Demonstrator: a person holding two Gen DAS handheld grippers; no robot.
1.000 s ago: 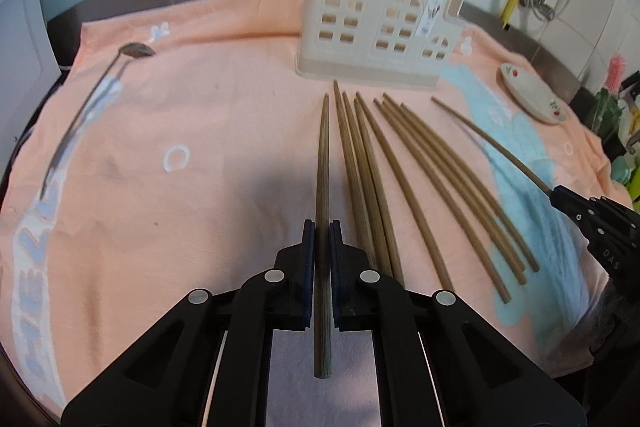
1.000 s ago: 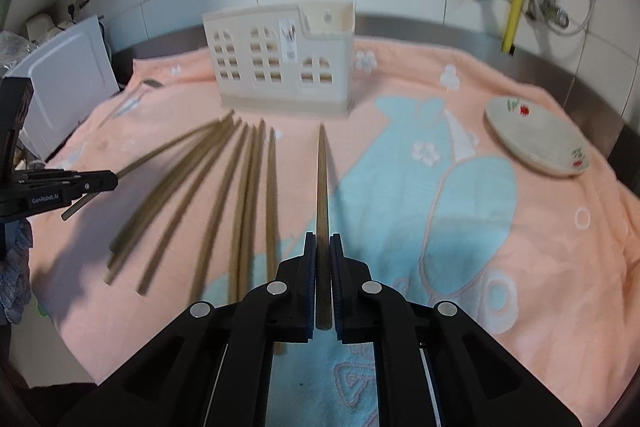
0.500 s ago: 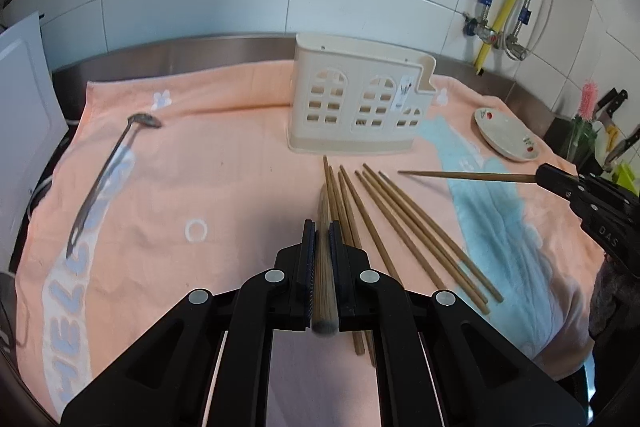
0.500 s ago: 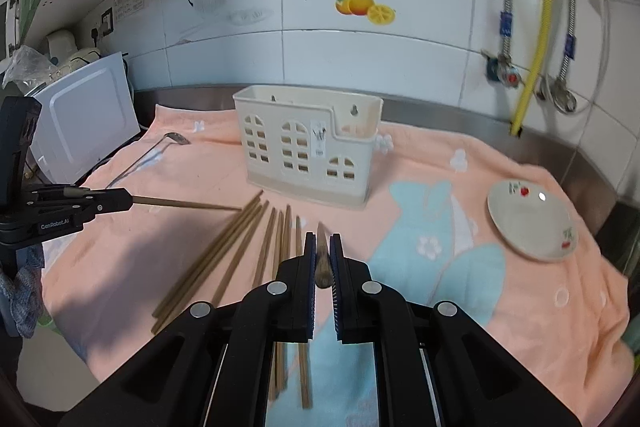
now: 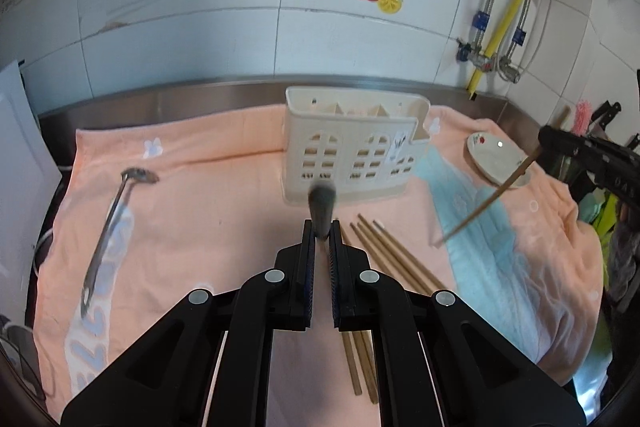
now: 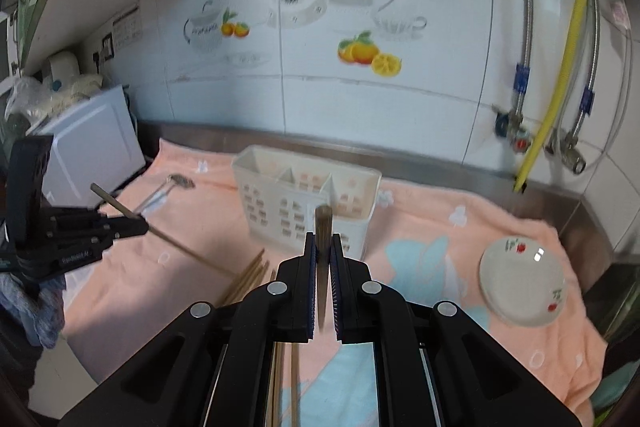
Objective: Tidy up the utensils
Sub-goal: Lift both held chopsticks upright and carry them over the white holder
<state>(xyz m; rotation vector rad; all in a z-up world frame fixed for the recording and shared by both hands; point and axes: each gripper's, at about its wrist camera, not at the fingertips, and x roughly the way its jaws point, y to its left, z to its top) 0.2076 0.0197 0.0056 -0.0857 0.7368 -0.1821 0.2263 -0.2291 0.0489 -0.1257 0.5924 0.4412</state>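
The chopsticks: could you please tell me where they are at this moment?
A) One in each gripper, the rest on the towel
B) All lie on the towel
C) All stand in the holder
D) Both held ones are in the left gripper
A: the left gripper and the right gripper each clamp one chopstick, and the other chopsticks lie on the towel in front of the holder.

Two chopsticks are held up, one [image 5: 321,201] in the left gripper [image 5: 322,233] and one [image 6: 323,223] in the right gripper [image 6: 322,245]. Several more chopsticks [image 5: 390,255] lie on the towel [image 5: 224,219]; I cannot count them exactly. One cream holder [image 5: 354,153], one ladle [image 5: 110,227], one small plate [image 5: 494,157].
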